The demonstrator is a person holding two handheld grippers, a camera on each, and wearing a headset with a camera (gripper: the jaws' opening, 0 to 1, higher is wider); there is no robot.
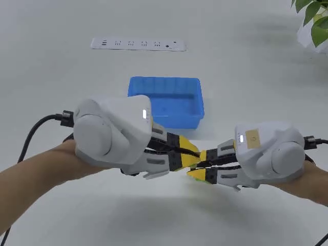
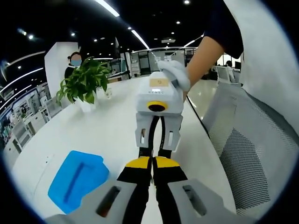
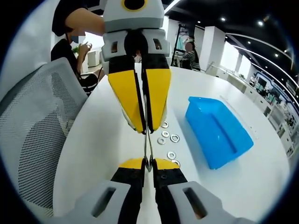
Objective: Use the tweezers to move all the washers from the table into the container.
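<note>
Two handheld grippers meet tip to tip just in front of me, above the middle of a white table. My right gripper has its jaws pressed together on one end of the thin metal tweezers. My left gripper faces it, with its yellow jaws pinched on the other end. The tweezers hang between the two, clear of the table. I cannot tell which end is the working tip.

Just past the tweezers, about six washers lie loose on the table in a small scatter. They sit between the grippers and the near wall of the blue container. The container stands beyond them toward the middle of the table, open side up, and I see nothing inside it.

I judge the task barely begun. The tweezers are in hand, but no washer is gripped and none has been delivered, so every one I can count has yet to be carried across.

A grey mesh chair stands at the near edge of the table, behind the grippers. A white power strip lies behind the container toward the far edge, and a leafy plant sits at the far right corner, well apart from the work.

Nothing lies between the washers and the container, so its near wall is the only thing to lift over. In the head view the grippers themselves cover the washers, so I rely on the right gripper view to find them
</note>
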